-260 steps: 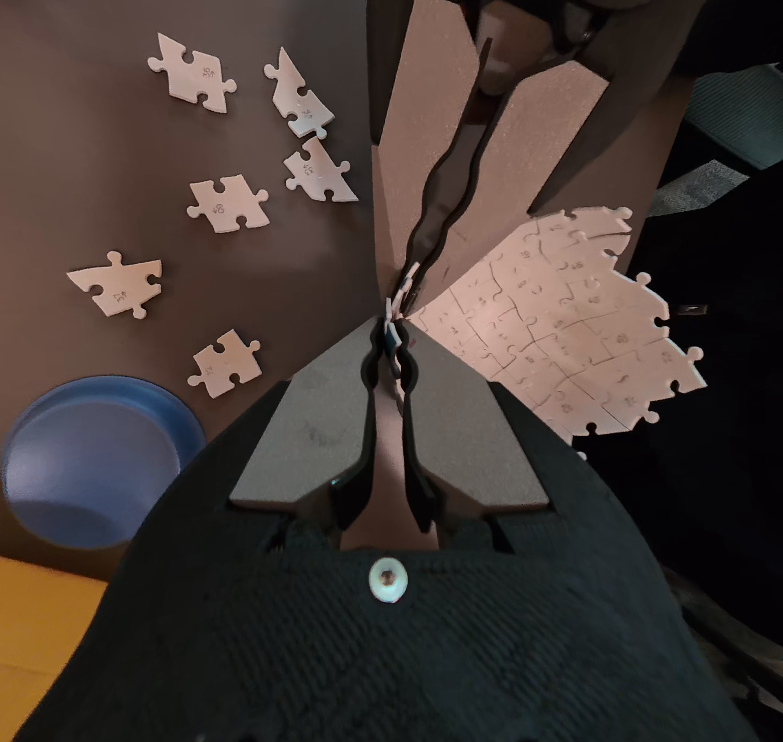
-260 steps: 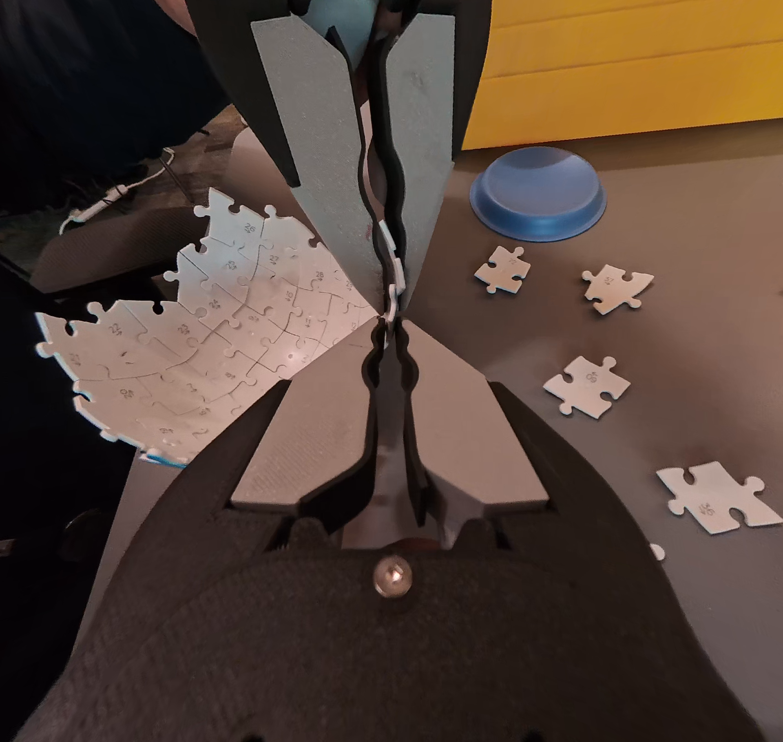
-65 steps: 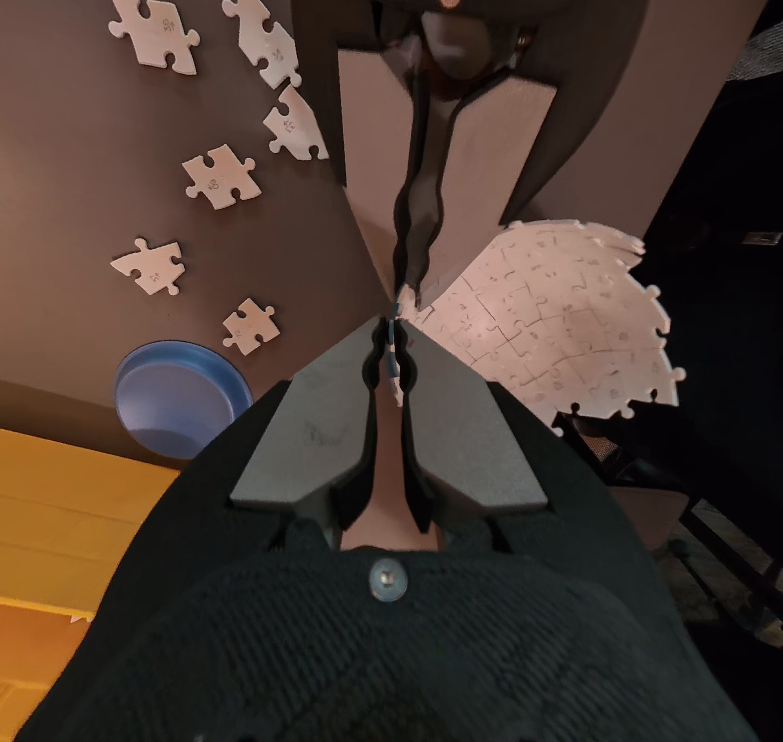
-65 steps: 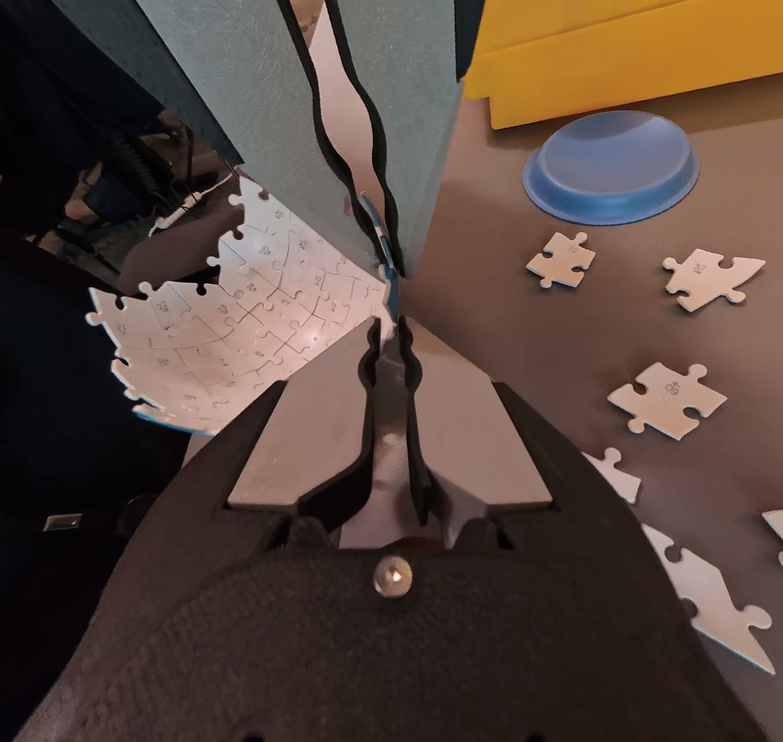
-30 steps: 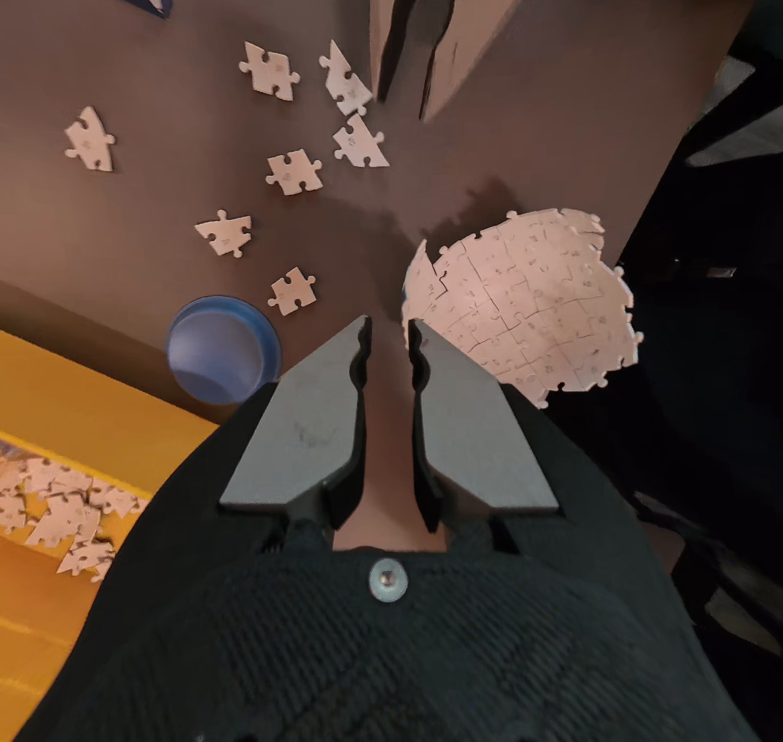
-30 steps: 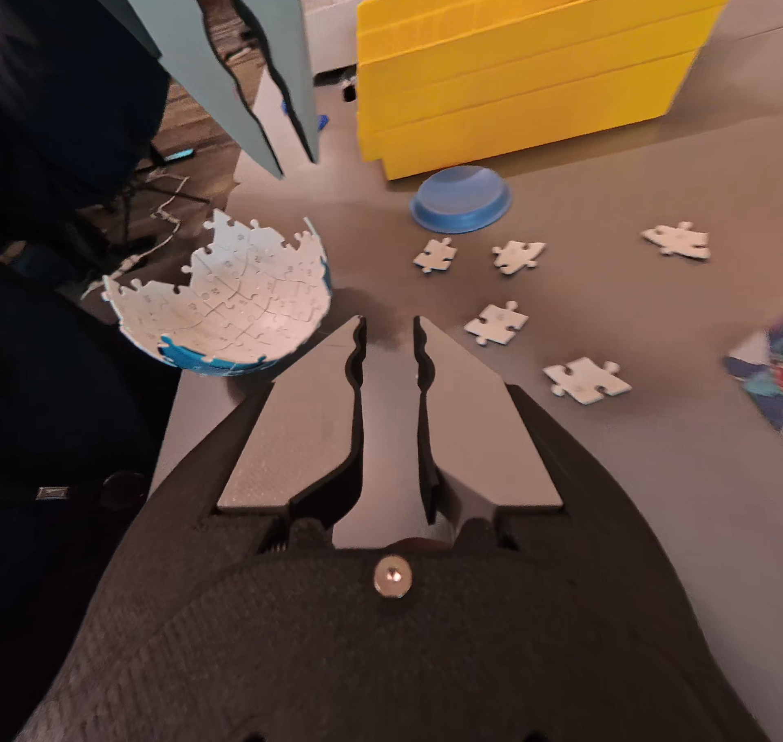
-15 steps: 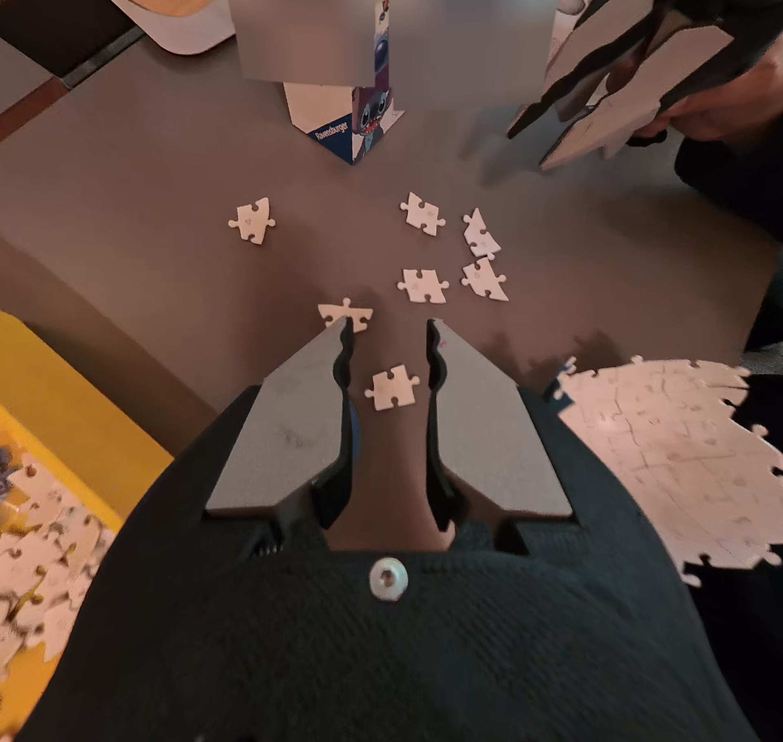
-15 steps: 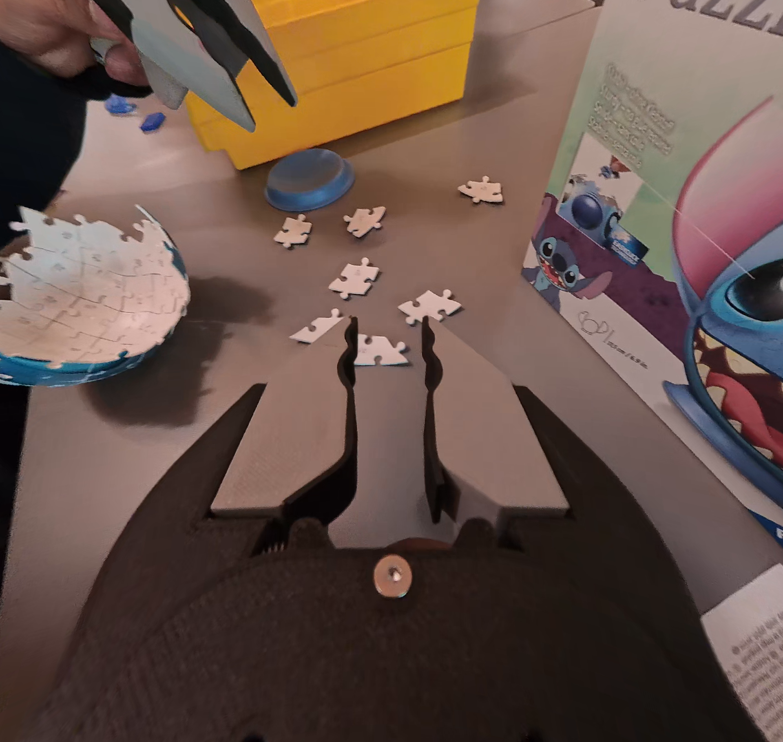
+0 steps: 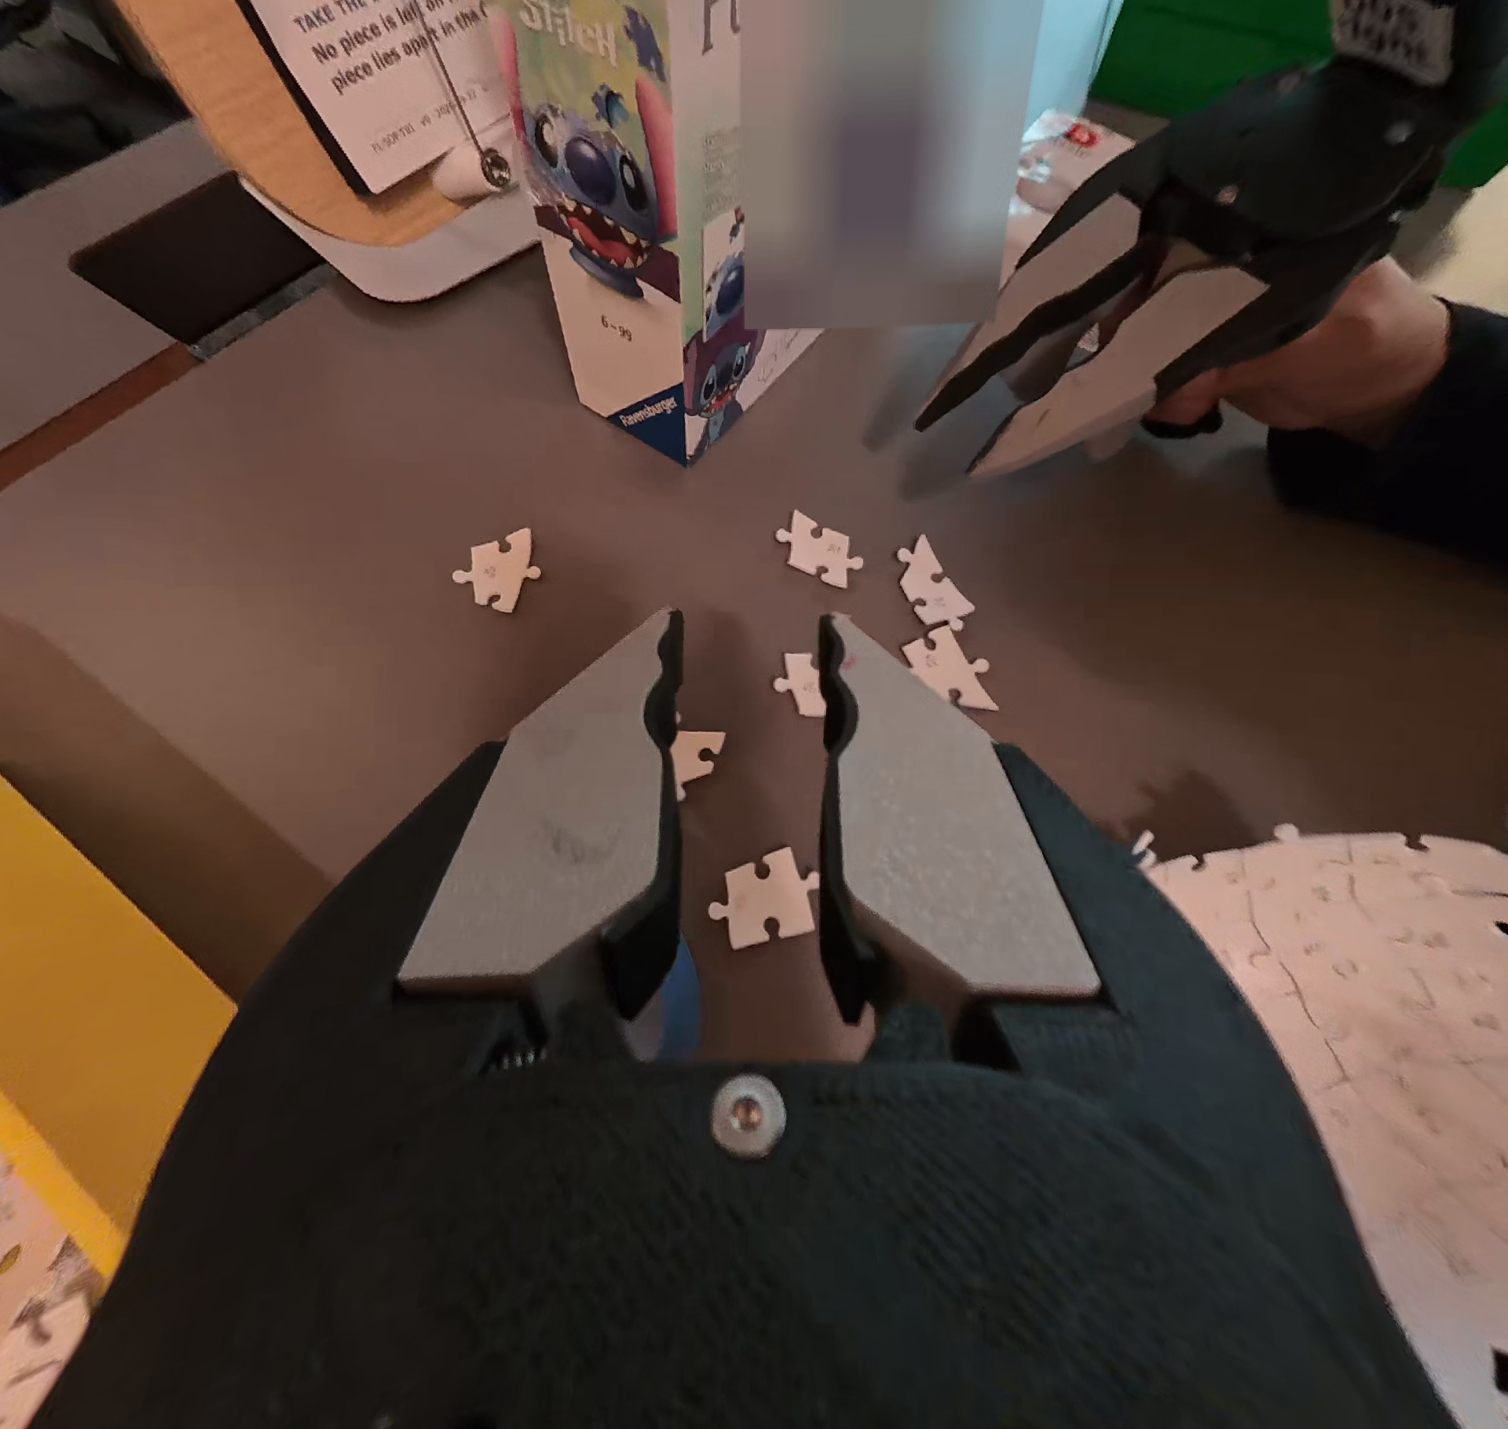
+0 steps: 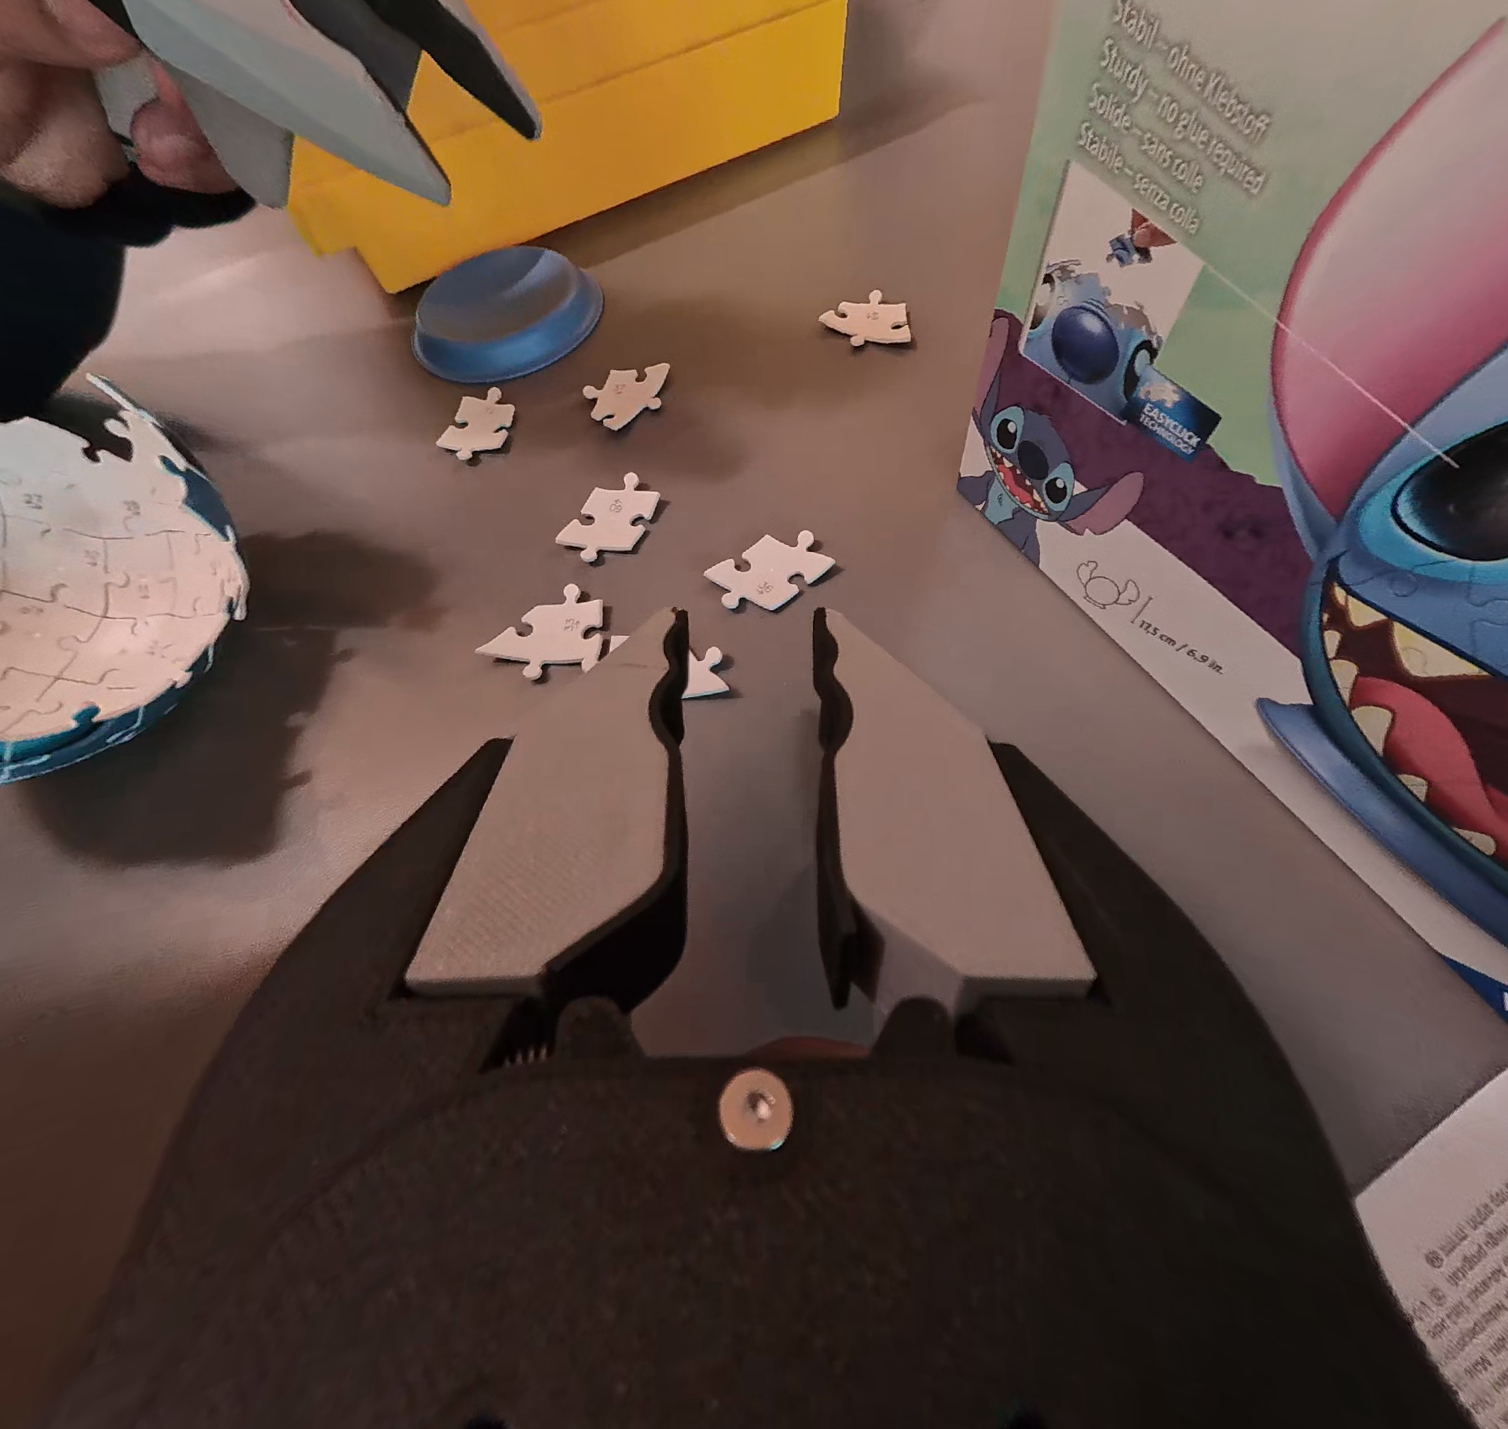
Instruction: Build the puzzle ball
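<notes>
My left gripper [image 9: 747,627] hangs open over loose pieces [image 9: 767,896] on the table [image 9: 286,509] — half-ball [image 9: 1338,1006] at right, box [image 9: 628,191] ahead.

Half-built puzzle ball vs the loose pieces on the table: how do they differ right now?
The half-built puzzle ball is many interlocked pieces forming a curved bowl; each of the loose pieces is single and separate. The ball shows a blue printed outside along its edge; the loose pieces show only pale backs. The ball sits near the table's edge; the loose pieces are scattered mid-table. Both rest on the table, ungripped.
</notes>
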Action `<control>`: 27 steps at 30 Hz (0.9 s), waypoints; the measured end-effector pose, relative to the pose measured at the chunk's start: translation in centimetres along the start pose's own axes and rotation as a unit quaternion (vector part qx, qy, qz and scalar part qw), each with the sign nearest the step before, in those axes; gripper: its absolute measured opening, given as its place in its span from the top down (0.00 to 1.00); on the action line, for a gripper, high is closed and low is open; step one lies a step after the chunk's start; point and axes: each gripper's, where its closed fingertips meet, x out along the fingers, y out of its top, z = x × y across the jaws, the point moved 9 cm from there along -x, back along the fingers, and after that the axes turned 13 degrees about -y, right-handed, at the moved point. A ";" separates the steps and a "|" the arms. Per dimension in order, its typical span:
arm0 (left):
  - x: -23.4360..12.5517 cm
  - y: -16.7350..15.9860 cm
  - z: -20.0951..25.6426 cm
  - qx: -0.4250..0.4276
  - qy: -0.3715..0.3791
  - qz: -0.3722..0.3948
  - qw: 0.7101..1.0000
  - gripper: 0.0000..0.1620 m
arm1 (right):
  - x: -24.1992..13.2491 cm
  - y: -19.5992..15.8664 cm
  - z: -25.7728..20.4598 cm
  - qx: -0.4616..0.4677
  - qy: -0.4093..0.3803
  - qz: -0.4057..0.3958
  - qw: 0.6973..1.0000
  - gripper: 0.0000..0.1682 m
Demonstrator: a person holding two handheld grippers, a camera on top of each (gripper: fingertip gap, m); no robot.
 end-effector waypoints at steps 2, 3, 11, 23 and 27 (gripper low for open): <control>-0.3 -0.4 -0.1 0.000 0.023 0.016 1.000 0.80 | 0.2 -0.1 -0.1 -0.006 -0.009 -0.002 1.000 0.84; -0.5 -0.6 -0.1 0.003 0.038 0.018 0.999 0.80 | 0.3 0.0 -0.1 -0.008 -0.014 -0.002 1.000 0.84; -0.7 -0.5 0.2 0.010 0.057 0.045 0.997 0.78 | 0.3 -0.2 0.7 -0.003 -0.055 0.008 0.998 0.84; 0.6 -1.5 -0.4 -0.015 0.030 0.018 0.999 0.78 | 0.1 -0.3 1.1 0.005 -0.054 0.004 0.999 0.84; 0.8 -1.7 -0.6 -0.026 0.021 0.018 0.999 0.78 | 0.2 -0.3 0.7 -0.013 -0.054 -0.003 0.998 0.84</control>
